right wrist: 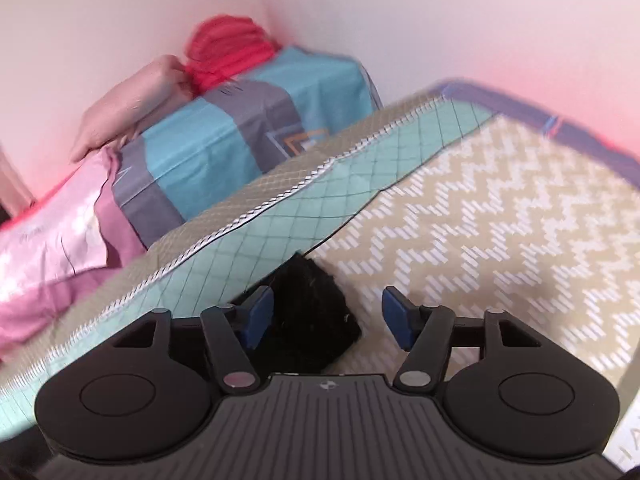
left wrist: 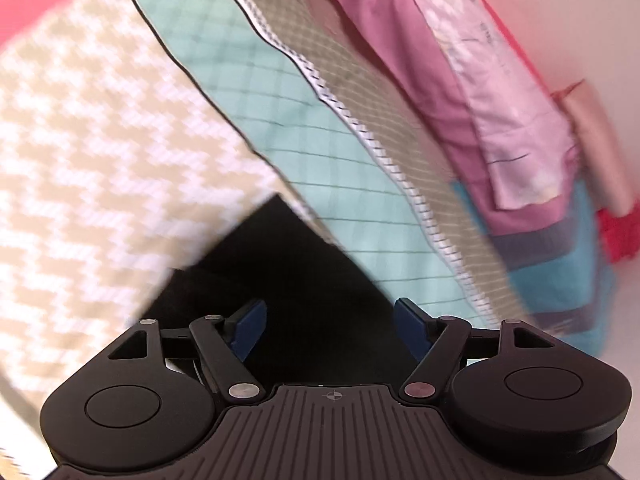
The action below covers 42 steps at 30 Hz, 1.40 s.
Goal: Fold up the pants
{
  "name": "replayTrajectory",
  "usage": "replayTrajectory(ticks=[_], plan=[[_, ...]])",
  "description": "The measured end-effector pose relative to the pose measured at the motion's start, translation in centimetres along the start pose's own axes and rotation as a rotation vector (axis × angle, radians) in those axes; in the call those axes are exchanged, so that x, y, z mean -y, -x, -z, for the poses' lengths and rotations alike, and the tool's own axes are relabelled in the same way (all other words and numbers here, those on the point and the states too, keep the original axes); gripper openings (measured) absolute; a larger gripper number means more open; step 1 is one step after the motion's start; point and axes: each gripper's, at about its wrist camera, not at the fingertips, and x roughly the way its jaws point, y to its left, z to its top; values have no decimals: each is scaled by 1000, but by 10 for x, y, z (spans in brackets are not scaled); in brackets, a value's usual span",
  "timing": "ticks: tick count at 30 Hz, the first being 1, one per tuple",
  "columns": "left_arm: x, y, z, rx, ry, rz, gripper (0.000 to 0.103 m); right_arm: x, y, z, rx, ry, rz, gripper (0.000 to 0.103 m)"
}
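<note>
The black pants (left wrist: 296,280) lie on a bed covered by a beige-and-white zigzag cloth (left wrist: 80,160). In the left wrist view a flat corner of the pants sits just ahead of my left gripper (left wrist: 329,326), whose blue pads are spread apart and hold nothing. In the right wrist view a bunched end of the pants (right wrist: 312,312) lies between and just ahead of the spread pads of my right gripper (right wrist: 327,316). The pads are apart, and I cannot tell if they touch the fabric. Both views are motion-blurred.
A teal checked quilt with a grey border (right wrist: 280,216) runs along the zigzag cloth (right wrist: 500,220). Beyond it lie pink bedding (left wrist: 432,92), a blue-and-grey striped pillow (right wrist: 224,140), a red bundle (right wrist: 228,52) and a pale wall (right wrist: 440,20).
</note>
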Motion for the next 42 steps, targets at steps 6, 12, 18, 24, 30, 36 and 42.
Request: replayTrajectory(ticks=[6, 12, 18, 24, 30, 36, 42], plan=[[11, 15, 39, 46, -189, -59, 103, -108, 13, 45, -61, 492, -359, 78], [12, 8, 88, 33, -355, -104, 103, -233, 17, 113, -124, 1017, -670, 82], [-7, -1, 122, -19, -421, -145, 103, -298, -29, 132, -223, 1018, -643, 31], [-23, -9, 140, -45, -467, -170, 103, -287, -49, 92, -258, 673, -529, 68], [-36, -15, 146, -48, -453, -164, 103, -349, -1, 123, -187, 895, -809, 77], [-52, -2, 155, -20, -468, -176, 103, -446, 48, 207, -131, 1222, -1126, 78], [-78, 9, 160, -6, -409, -159, 103, -519, 52, 265, -109, 1349, -1176, 62]])
